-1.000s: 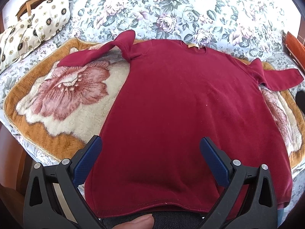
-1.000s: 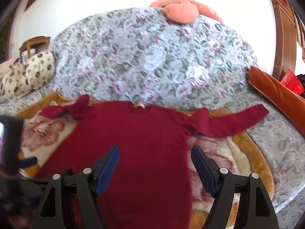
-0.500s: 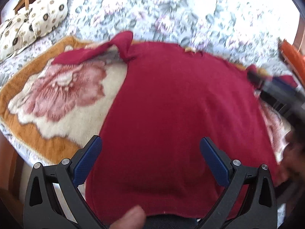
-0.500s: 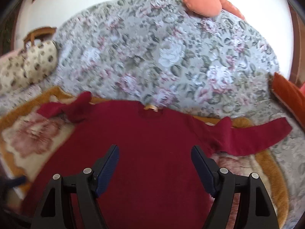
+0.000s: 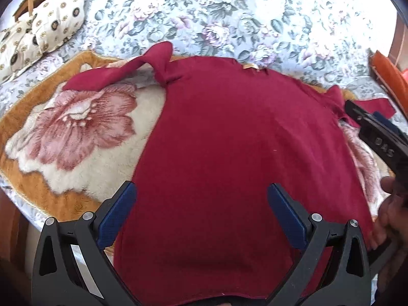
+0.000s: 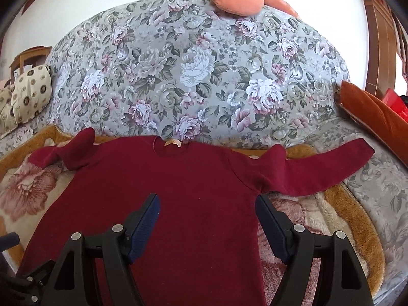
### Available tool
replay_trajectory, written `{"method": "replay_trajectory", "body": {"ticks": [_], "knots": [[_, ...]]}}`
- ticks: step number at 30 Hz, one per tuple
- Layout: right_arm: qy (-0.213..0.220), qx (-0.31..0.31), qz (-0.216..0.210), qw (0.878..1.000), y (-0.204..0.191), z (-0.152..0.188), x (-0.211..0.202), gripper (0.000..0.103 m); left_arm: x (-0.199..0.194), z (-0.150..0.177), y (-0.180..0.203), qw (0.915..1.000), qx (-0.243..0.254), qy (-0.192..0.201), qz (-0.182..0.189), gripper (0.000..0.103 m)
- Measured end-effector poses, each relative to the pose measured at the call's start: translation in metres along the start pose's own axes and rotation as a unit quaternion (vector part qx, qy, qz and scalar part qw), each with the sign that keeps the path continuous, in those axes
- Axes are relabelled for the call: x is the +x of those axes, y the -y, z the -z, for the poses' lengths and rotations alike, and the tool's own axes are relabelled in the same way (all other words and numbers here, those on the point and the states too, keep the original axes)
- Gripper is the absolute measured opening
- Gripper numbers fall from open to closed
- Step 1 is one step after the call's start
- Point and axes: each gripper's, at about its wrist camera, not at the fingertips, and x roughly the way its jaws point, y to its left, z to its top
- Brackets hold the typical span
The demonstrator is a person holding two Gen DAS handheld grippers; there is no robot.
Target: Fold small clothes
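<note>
A dark red long-sleeved sweater lies flat, neck away from me, on a plush flower-patterned blanket; it also shows in the right wrist view. Its left sleeve is bunched and twisted; its right sleeve stretches out to the right. My left gripper is open and empty above the lower body of the sweater. My right gripper is open and empty above the sweater's right side, and shows at the right edge of the left wrist view.
The blanket lies on a floral sofa. A cream patterned cushion sits at the left, an orange cushion at the right and a peach cushion on the backrest. A wooden chair stands far left.
My right gripper has moved left and forward over the sweater, coming into the left wrist view. My left gripper has shifted slightly closer. The sweater has not moved.
</note>
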Motion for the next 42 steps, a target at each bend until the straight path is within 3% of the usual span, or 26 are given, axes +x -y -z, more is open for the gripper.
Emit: {"method": "replay_trajectory", "body": {"ticks": [12, 22, 42], "knots": [[0.007, -0.024, 0.021, 0.999, -0.009, 0.002, -0.003, 0.075, -0.006, 0.001, 0.007, 0.9996, 0.014, 0.013, 0.020, 0.103], [-0.001, -0.021, 0.022, 1.000, -0.007, 0.002, 0.001, 0.075, -0.013, 0.003, 0.015, 0.9990, 0.028, 0.035, -0.007, 0.103], [-0.002, -0.026, 0.021, 0.999, -0.009, 0.003, 0.002, 0.075, -0.007, 0.004, 0.011, 0.9996, 0.018, 0.019, -0.008, 0.103]]}}
